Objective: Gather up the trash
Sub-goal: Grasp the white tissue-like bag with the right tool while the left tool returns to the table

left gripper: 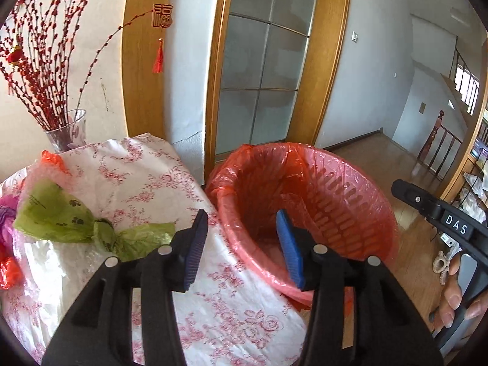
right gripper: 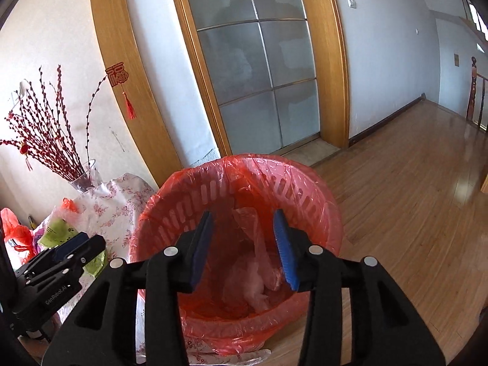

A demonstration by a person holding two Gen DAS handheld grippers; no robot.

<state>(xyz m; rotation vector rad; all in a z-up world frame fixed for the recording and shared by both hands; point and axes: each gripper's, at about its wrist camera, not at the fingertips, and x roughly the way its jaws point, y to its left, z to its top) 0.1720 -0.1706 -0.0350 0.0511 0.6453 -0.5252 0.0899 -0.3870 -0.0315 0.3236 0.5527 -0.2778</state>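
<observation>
A red slatted trash bin lined with a red plastic bag [left gripper: 329, 201] stands on the wood floor beside a table; it also shows in the right wrist view [right gripper: 183, 213]. Clear crumpled plastic [right gripper: 256, 283] lies inside it. My right gripper [right gripper: 244, 244] is open and empty above the bin's mouth. My left gripper [left gripper: 244, 241] is open and empty over the table's edge, next to the bin. A knotted green plastic bag [left gripper: 61, 213] lies on the table left of the left gripper. Red bag scraps [left gripper: 9, 271] and bubble wrap [left gripper: 33, 177] lie further left.
The table has a white cloth with pink flowers [left gripper: 146, 177]. A glass vase with red twigs [left gripper: 65, 134] stands at its back. A wood-framed frosted glass door [left gripper: 262, 61] is behind the bin. Wood floor [right gripper: 411, 198] stretches right toward a stair railing [left gripper: 439, 140].
</observation>
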